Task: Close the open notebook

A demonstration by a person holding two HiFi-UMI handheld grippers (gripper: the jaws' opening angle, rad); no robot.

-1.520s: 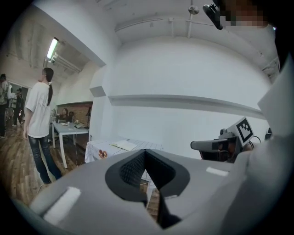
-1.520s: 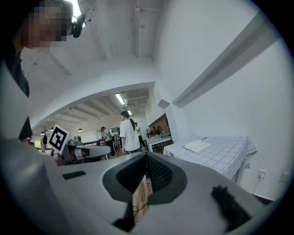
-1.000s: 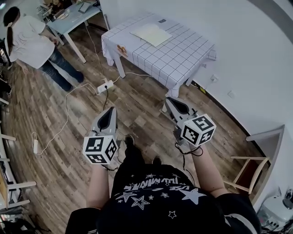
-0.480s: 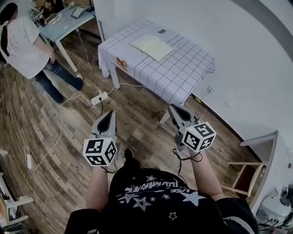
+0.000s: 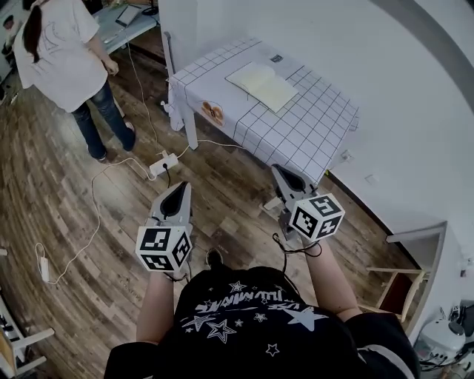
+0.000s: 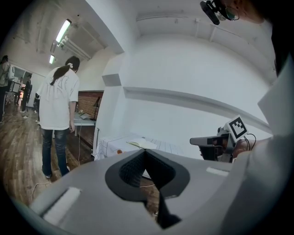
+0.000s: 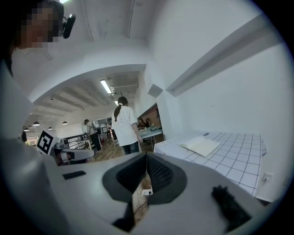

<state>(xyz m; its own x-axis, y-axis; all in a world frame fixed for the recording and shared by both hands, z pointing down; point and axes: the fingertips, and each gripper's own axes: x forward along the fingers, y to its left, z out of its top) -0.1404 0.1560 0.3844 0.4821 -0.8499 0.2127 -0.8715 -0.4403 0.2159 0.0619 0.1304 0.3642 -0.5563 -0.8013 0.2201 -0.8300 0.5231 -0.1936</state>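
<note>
The open notebook (image 5: 263,85) lies flat, cream pages up, on a table with a white checked cloth (image 5: 311,129), well ahead of both grippers. It also shows in the left gripper view (image 6: 142,144) and the right gripper view (image 7: 202,146). My left gripper (image 5: 180,189) is held over the wooden floor, shut and empty, its tips together (image 6: 145,151). The right gripper (image 5: 281,172) is nearer the table's front corner, also shut with nothing in it (image 7: 147,155). Both point toward the table.
A person in a white shirt and jeans (image 5: 63,52) stands at the far left beside a pale blue table (image 5: 126,18). A power strip (image 5: 164,164) with trailing cables lies on the floor before the table. A wooden chair (image 5: 400,277) stands at the right by the white wall.
Both grippers have moved forward over the floor toward the checked table, jaws staying shut. The bystander has shifted rightward in the view.
</note>
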